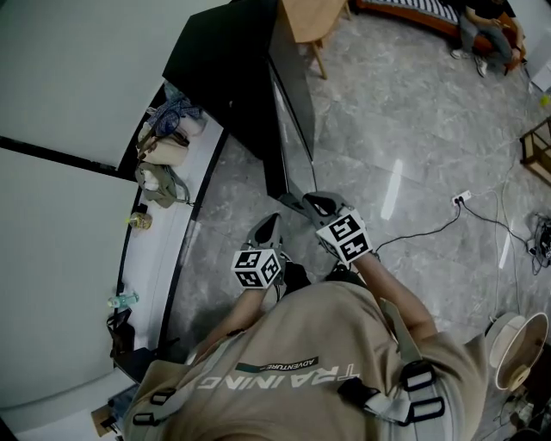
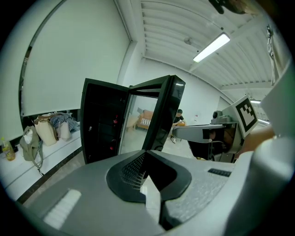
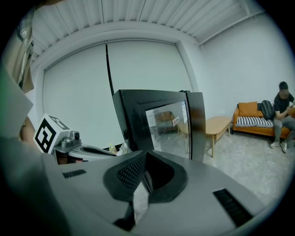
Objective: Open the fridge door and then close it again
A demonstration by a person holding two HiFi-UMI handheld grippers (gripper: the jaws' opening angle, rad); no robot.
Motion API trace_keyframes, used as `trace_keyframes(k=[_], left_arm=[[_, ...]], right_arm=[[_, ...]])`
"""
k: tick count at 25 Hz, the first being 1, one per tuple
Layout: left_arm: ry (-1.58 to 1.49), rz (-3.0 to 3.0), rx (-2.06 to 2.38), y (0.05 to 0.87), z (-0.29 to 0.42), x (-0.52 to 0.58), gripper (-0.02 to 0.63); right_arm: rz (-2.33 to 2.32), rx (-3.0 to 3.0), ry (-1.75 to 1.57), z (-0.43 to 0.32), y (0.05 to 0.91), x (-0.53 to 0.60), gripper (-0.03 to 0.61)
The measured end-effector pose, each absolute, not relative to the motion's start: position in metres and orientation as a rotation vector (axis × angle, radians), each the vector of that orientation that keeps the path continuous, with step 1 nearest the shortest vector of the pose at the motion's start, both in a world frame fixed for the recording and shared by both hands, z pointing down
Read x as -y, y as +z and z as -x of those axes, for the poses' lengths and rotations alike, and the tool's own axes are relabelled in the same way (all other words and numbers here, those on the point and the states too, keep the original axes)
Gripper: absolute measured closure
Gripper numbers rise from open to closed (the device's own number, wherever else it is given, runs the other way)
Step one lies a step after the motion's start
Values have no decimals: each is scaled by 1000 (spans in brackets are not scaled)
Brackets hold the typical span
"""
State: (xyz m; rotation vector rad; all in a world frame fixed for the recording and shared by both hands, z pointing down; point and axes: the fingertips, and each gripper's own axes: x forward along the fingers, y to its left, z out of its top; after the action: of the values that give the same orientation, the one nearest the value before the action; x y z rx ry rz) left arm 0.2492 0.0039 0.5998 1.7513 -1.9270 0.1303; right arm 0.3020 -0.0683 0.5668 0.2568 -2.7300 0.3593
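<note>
A black fridge [image 1: 225, 76] stands against the ledge, its glass door [image 1: 291, 103] swung partly open toward me. In the left gripper view the dark cabinet [image 2: 102, 122] and the ajar door [image 2: 165, 115] stand just ahead. The right gripper view faces the glass pane [image 3: 169, 123]. My left gripper [image 1: 269, 226] hangs shut a little short of the door's free edge, holding nothing. My right gripper [image 1: 312, 204] is also shut and empty, close beside that edge; whether it touches the door I cannot tell. The jaw tips meet in both gripper views, left gripper [image 2: 145, 156] and right gripper [image 3: 146, 159].
A white ledge [image 1: 164, 258] with bags [image 1: 159, 168] and bottles runs along the left wall. A wooden table [image 1: 312, 21] stands behind the fridge. A person sits on an orange sofa [image 3: 258, 120]. Cables and a power strip [image 1: 462, 199] lie on the marble floor at right, with a fan [image 1: 519, 349] nearby.
</note>
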Motion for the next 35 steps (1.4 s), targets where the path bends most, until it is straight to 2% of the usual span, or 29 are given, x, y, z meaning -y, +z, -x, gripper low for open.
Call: trace_keyframes(k=[7,12,35], left_arm=[[95,-1797,1896,590,-234,3,615],[78,-1810,1903,586,-221,5,615],[98,-1858,1934,586,-109,6,615]], right_arm=[[-290,2716,331,-290,558,72,583],[-290,2691,189,-285,556,72,583],[-394,2647,234,-225,557,50,583]])
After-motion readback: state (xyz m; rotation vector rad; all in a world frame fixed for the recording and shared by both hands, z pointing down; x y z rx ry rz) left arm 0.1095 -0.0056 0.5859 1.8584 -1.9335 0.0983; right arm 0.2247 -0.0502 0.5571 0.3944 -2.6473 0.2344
